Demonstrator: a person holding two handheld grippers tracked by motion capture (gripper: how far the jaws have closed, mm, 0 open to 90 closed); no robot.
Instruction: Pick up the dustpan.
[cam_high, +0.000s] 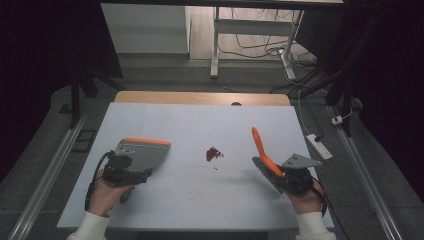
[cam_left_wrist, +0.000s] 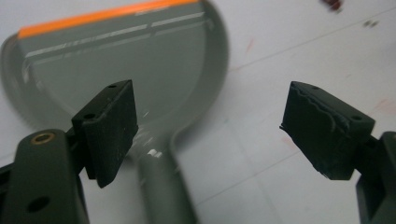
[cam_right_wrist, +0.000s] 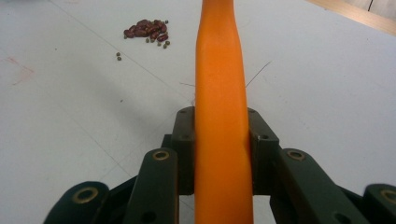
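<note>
Two claws are working here. Your left claw (cam_high: 131, 167) stands wide open over the grey dustpan (cam_high: 145, 152), its handle between the jaws, ungripped. Ahead and to its right lies the small bean pile (cam_high: 214, 153) on the bench (cam_high: 200, 125). Your right claw (cam_high: 280, 172) is clamped on the orange brush handle (cam_right_wrist: 222, 116). Sweep before the pan is held and it may slide, scattering beans.

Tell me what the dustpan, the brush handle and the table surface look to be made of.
Dustpan: likely moulded grey plastic, semi-gloss, judging by soft highlights on its neck; its orange edge strip looks matte, perhaps rubber. Brush handle: smooth orange plastic with a satin sheen, clamped in the right hand-held gripper. Table surface: matte white board, probably laminate, faintly scratched and stained; a wood-coloured strip shows along its far edge.
</note>
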